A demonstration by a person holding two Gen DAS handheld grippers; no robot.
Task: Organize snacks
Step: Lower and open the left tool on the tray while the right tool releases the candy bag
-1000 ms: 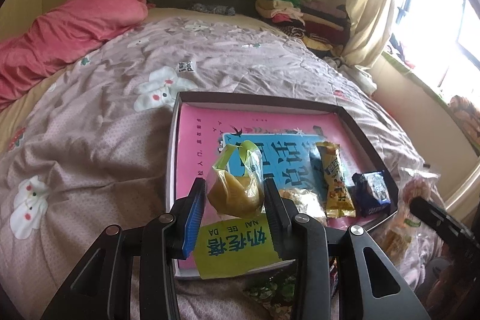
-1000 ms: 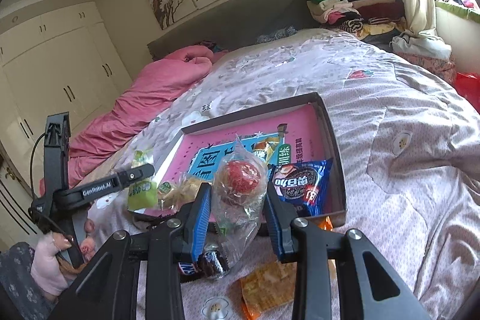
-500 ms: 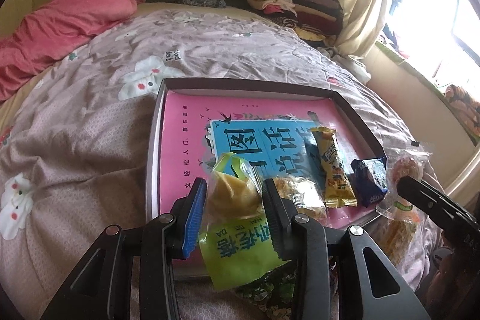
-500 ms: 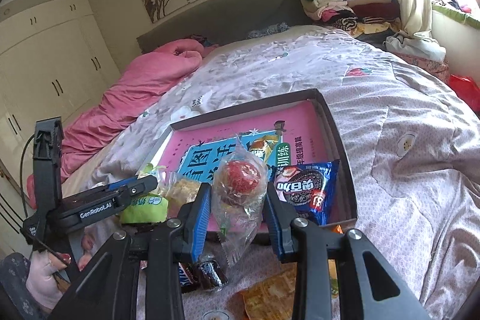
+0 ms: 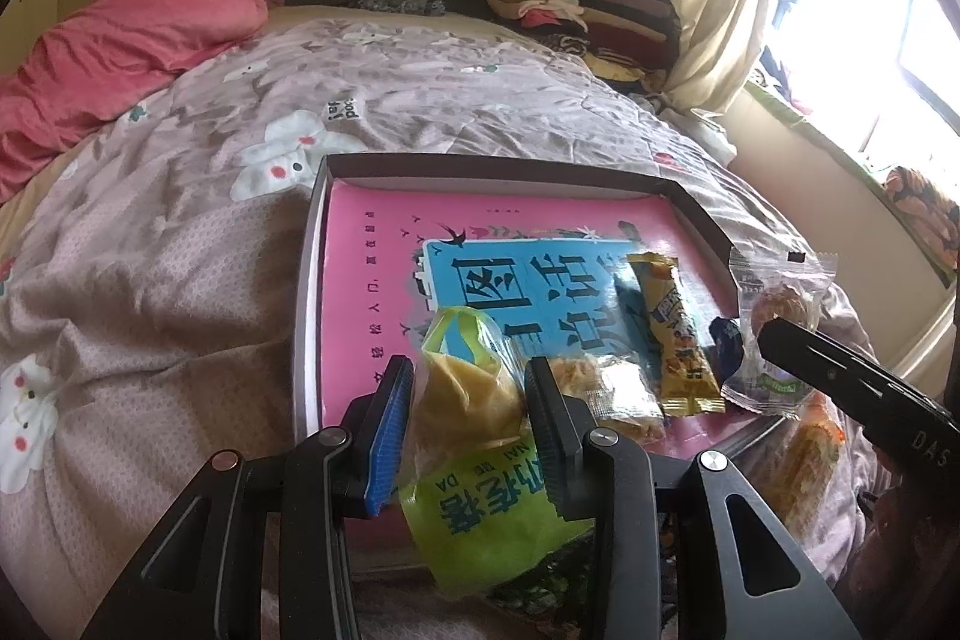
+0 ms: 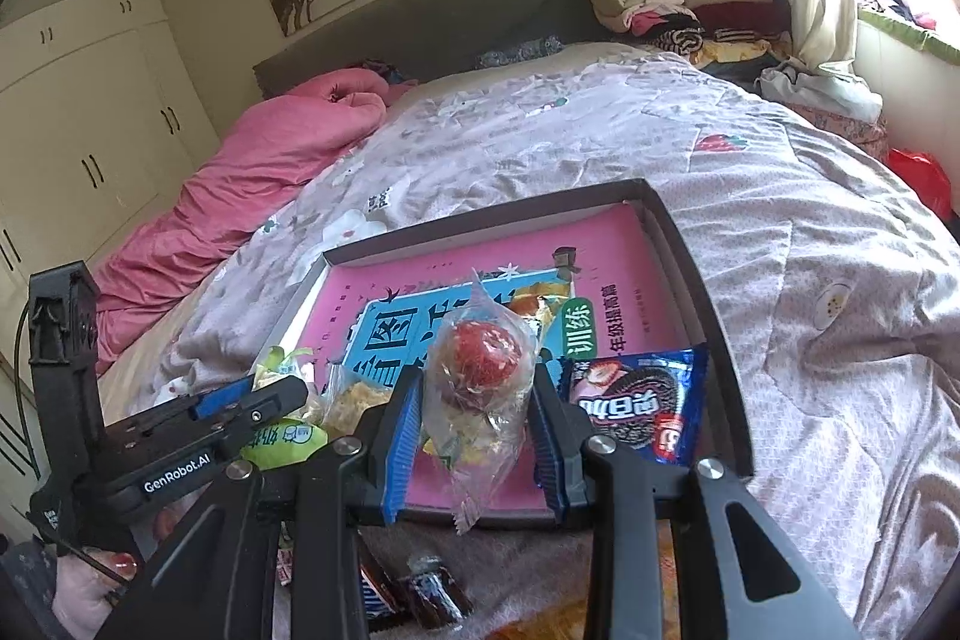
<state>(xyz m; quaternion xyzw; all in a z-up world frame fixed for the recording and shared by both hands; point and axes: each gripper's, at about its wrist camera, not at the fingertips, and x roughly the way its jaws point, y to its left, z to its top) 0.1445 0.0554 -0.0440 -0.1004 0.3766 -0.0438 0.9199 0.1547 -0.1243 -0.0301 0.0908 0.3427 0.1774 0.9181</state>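
Over the near edge of the shallow dark cardboard tray on the bed, the left gripper clamps a green-and-clear bag of yellow snack; the right gripper pinches a clear-wrapped red round sweet.

Right gripper clamps red snack
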